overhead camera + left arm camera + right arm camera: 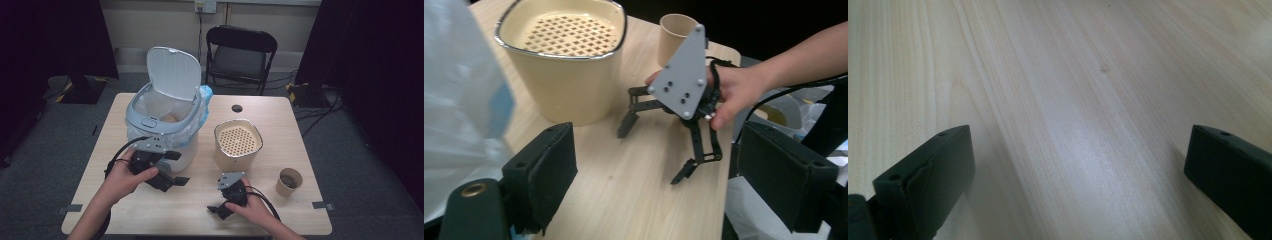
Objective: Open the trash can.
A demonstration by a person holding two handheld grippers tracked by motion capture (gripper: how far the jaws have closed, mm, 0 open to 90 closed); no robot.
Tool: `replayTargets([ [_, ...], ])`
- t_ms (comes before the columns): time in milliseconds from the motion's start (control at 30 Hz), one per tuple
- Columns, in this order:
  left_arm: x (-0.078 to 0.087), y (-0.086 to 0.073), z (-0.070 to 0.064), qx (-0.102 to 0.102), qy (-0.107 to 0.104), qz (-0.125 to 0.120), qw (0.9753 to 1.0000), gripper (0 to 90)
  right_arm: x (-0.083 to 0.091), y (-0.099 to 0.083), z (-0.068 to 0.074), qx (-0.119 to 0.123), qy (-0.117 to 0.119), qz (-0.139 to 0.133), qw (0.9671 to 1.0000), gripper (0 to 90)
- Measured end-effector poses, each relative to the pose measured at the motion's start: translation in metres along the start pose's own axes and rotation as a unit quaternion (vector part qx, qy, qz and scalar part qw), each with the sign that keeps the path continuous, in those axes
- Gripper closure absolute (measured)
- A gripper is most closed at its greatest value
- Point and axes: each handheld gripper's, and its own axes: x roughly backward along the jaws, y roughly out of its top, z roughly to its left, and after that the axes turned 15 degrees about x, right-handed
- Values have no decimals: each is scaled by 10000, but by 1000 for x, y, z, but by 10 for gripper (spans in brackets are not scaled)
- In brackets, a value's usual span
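Note:
My left gripper [179, 167] is open and empty, held just in front of the white bin [165, 122], whose lid [173, 72] stands open. In the left gripper view its jaws [664, 180] stand wide apart and face my right gripper [654, 150] across the table. My right gripper [217, 211] is low over the table near the front edge, open, with nothing between its jaws. In the right gripper view its jaws [1078, 175] frame bare wood [1073, 100]. A cream container with a perforated insert [238, 145] [569, 70] stands between the bin and a paper cup [289, 181] [676, 35].
The bin's clear plastic liner [459, 100] bulges close beside my left gripper. The wooden table [270, 112] has a small dark hole [237, 108] near its far edge. A black folding chair [240, 55] stands behind the table. Dark curtains hang on both sides.

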Motion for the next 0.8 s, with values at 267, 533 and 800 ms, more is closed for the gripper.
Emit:
replayTargets([
  [267,-16,-23,3,132,-129,51,9998,155,0,0,0,30,12,-6,10000,0],
  [533,-40,-48,9,184,-216,319,9991,155,3,-3,-1,22,26,1,10000,0],
  [800,-69,-72,20,137,-274,608,9977,155,7,-5,-3,18,5,19,10000,44],
])
